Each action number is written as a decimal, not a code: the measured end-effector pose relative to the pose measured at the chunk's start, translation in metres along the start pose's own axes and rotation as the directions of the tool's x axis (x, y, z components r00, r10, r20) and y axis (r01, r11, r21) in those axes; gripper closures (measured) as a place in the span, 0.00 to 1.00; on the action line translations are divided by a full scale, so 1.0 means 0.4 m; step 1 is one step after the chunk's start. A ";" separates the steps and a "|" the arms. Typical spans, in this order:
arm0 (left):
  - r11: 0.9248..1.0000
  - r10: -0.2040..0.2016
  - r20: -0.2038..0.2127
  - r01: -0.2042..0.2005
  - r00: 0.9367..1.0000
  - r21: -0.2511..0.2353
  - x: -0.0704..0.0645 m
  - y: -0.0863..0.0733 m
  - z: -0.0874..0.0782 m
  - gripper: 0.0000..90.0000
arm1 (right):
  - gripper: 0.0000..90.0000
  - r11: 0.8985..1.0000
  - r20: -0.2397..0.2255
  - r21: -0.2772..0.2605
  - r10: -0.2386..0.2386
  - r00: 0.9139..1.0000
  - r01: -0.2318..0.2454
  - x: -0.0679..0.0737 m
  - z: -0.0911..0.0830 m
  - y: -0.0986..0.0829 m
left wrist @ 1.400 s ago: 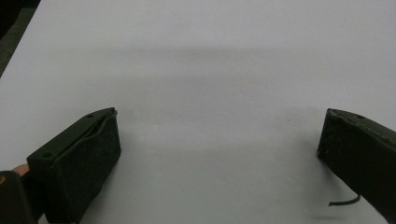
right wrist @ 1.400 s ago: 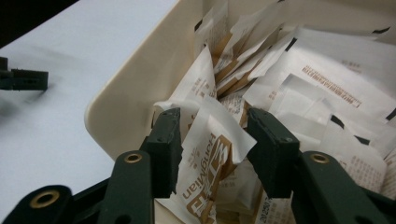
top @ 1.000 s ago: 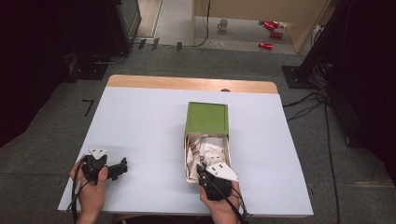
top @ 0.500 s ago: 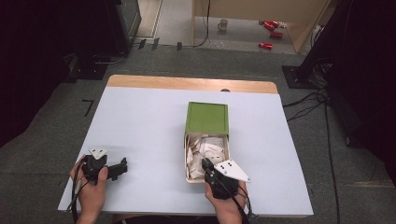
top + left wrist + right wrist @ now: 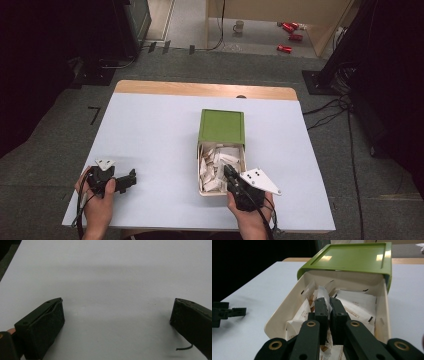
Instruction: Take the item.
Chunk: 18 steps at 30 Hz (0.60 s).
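A cream box [image 5: 202,187] is being shown lying right of the table's [image 5: 160,130] middle, its near end reaching close to the near edge and its long sides running from the near edge toward the far edge. A green lid [image 5: 221,126] is being seen slid back over the box's far half, so that the near half is being left uncovered. Paper packets [image 5: 216,161], white with brown print, are being seen heaped loosely in the uncovered part. The right gripper [image 5: 231,175] is being held by a hand [image 5: 250,220] at the near edge, over the box's near right corner, with its tips pointed toward the far edge and lowered among the packets. In the right gripper view the right gripper [image 5: 329,302] is being shown with its jaws pressed nearly together, only a thin slit being left between them; whether a packet is being pinched there cannot be told, though the packets [image 5: 354,306] are being touched by the tips, inside the box [image 5: 280,315] and just short of the lid [image 5: 352,256]. The left gripper [image 5: 131,178] is being held low near the near left corner, well apart from the box. In the left gripper view its jaws are being shown spread wide over bare table [image 5: 112,277], with nothing between them.
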<state>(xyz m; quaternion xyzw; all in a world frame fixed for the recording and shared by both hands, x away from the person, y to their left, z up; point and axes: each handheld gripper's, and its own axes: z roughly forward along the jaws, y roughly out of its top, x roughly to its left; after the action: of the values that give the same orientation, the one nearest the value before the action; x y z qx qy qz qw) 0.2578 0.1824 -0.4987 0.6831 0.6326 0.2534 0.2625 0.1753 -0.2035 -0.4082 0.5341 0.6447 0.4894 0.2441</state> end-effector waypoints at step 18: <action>1.000 -0.001 0.000 0.001 1.000 -0.001 0.000 0.000 0.000 0.00 | 0.97 0.997 0.038 -0.071 0.038 0.999 -0.036 -0.049 -0.048 0.043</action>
<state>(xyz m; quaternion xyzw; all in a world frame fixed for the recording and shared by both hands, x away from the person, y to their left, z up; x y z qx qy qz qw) 0.2578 0.1824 -0.4988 0.6829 0.6327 0.2535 0.2628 0.1730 -0.2298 -0.3891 0.5467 0.6122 0.5054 0.2663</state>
